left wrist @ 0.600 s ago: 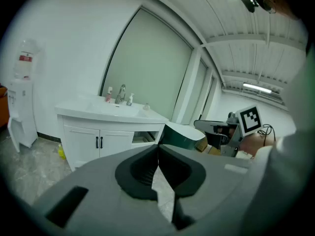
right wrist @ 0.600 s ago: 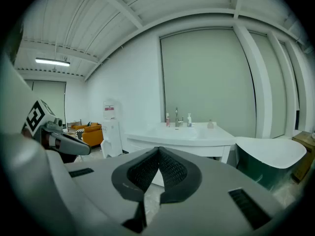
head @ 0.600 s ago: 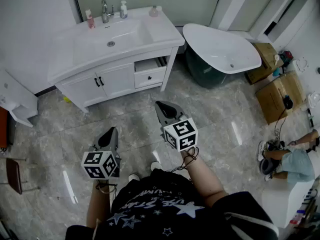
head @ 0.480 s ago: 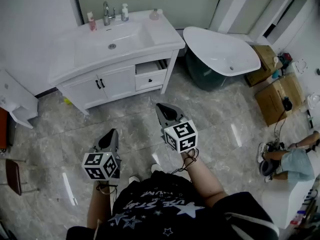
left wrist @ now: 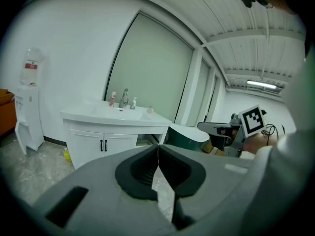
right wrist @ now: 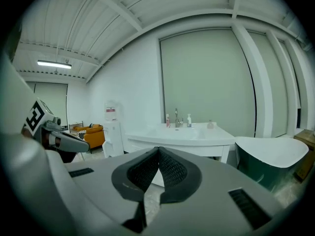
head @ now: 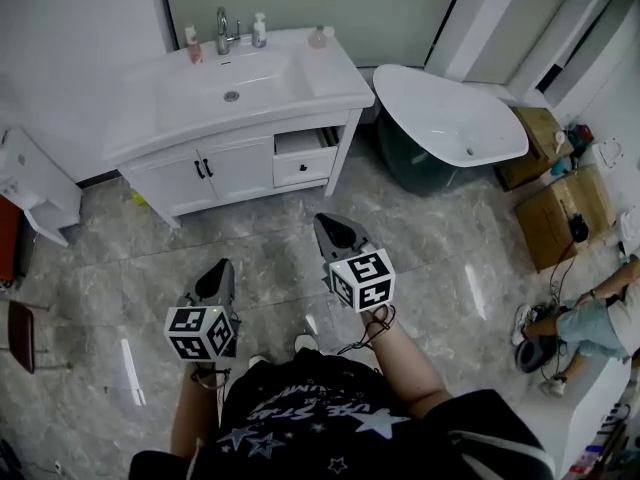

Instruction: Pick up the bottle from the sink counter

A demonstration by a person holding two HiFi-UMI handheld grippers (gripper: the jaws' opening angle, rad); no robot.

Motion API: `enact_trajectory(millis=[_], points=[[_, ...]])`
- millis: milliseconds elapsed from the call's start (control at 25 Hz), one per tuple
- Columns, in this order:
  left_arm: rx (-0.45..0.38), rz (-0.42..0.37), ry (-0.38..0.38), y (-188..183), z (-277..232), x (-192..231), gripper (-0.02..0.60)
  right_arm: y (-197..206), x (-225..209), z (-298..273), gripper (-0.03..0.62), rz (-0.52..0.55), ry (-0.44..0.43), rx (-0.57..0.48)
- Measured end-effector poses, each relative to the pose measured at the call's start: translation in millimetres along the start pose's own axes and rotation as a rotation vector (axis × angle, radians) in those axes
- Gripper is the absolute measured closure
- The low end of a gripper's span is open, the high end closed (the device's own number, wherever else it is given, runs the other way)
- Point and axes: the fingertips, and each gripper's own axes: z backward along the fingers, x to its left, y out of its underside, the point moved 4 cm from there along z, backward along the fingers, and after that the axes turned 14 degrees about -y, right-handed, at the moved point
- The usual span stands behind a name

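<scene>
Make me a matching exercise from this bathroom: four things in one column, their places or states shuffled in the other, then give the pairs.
Things:
1. pink bottle
2. white pump bottle
3. bathtub
4. drawer

Places or states:
A. stands on the floor, to the right of the sink cabinet
B. just left of the faucet
C. partly pulled out
D. just right of the faucet

Pairs: 1-B, 2-D, 3-A, 4-C.

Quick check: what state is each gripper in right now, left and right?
Left gripper: closed, jaws together, holding nothing.
Right gripper: closed, jaws together, holding nothing.
</scene>
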Motion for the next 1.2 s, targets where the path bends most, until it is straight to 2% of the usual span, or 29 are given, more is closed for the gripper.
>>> enact_trajectory(millis=[120,240,400,520,800,1200], points=[[-0.017,-0.011,-0.036,0,1,-11,0.561,2,-10,7,0.591,-0.016,-0.029,-0.026],[-0.040,-0.027,-0.103,1,3,-17,0.561,4,-21,11,0.582,-0.014,-0.057,-0.028],[-0.069,-0.053,-0.197,-2,6,-17,0.561,4,-29,6,0.475,-0.033,-0.094,-0.022],[-0.082,-0.064,-0.242,-6,1,-12,0.561,5,-35,-4,0.437,-0.042,-0.115,-0.010],[-0.067,-0.063,-0.213,-24,-52,2,0.561,7,-69,-36,0.404,-0.064,-0.079,0.015],[-0.049,-0.064,-0.126,-81,-201,39,0.561,-16,-170,-121,0.388,-0.092,0.041,0.019]])
